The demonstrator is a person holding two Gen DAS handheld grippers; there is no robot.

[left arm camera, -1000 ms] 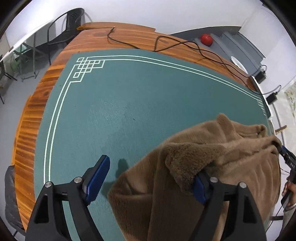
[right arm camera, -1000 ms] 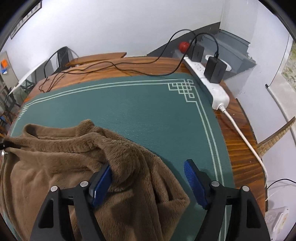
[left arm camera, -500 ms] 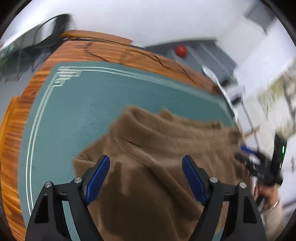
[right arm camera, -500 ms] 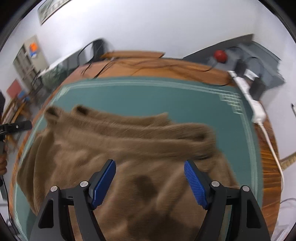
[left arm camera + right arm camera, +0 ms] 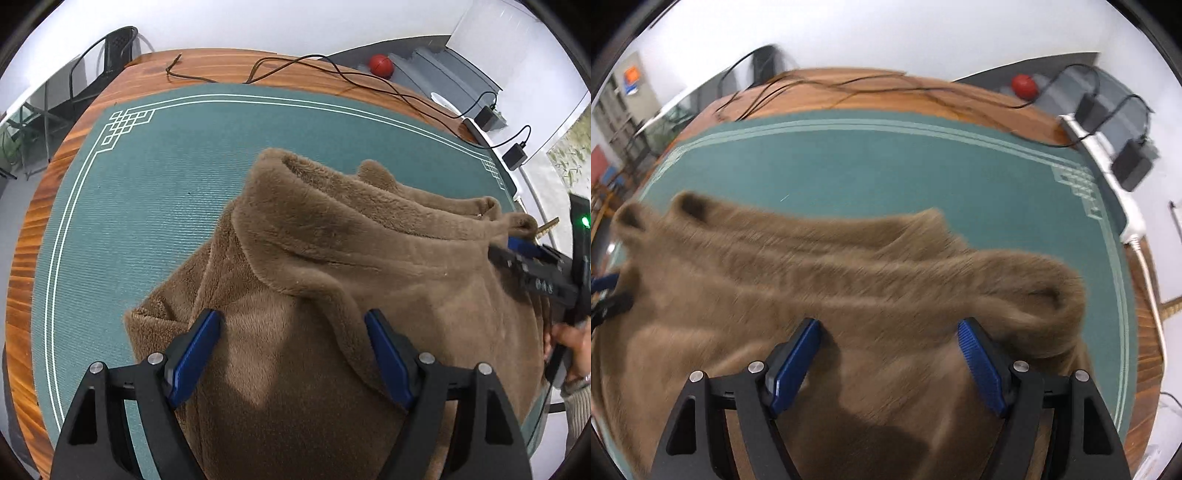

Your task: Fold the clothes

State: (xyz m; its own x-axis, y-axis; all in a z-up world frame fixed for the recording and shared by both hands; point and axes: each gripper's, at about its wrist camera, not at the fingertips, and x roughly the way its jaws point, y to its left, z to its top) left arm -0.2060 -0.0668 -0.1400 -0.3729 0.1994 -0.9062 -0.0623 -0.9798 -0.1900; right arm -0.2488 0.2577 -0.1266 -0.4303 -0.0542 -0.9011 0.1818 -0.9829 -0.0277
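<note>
So the fuzzy brown garment (image 5: 332, 266) is lying in a rumpled heap on the green mat (image 5: 155, 192) that covers the wooden tabletop (image 5: 33, 221), bunched toward the near edge. Both grippers sit right over it, left gripper (image 5: 291, 332) and right gripper (image 5: 888, 339), fingers spread wide with nothing pinched between them. Right view is pretty blurry. Some black cables (image 5: 332, 72) trail across the far side.

The garment (image 5: 332, 280) lies on the mat (image 5: 155, 192) in the frame's lower right; the mat covers the table (image 5: 40, 206); cables (image 5: 332, 70) and a ball (image 5: 381, 65) sit along the top.
</note>
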